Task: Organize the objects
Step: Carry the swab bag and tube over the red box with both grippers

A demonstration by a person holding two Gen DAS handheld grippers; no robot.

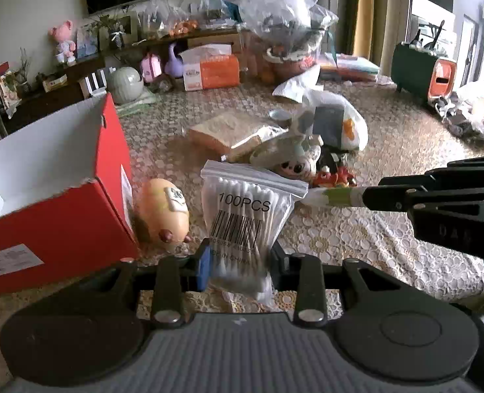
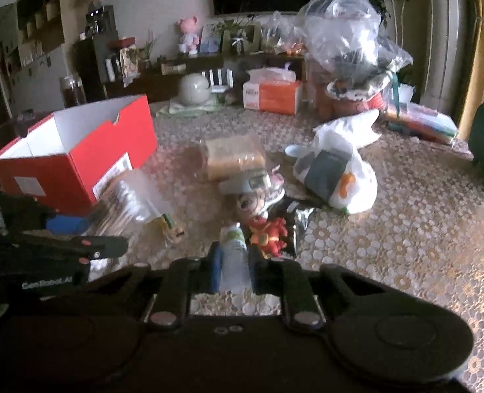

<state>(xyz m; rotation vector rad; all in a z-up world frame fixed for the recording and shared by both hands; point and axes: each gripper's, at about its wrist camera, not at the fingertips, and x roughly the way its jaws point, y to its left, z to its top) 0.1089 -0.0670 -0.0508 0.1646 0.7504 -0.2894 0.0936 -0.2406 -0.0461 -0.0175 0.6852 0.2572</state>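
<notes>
Left wrist view: left gripper (image 1: 238, 262) at lower centre, jaws clamped on the cotton swab bag (image 1: 245, 216), which stands lifted off the lace-covered surface (image 1: 356, 235); red box (image 1: 55, 203) open at left, yellow toy (image 1: 163, 213) just beside it, and the right gripper (image 1: 369, 196) enters from the right edge holding a white-green tube (image 1: 333, 196). Right wrist view: jaws narrow, gripping that tube (image 2: 233, 255) at lower centre, red figurine (image 2: 269, 234) just right of it, red box (image 2: 78, 157) at left.

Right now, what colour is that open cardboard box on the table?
The box is red outside and white inside, clearest in the left wrist view.
</notes>
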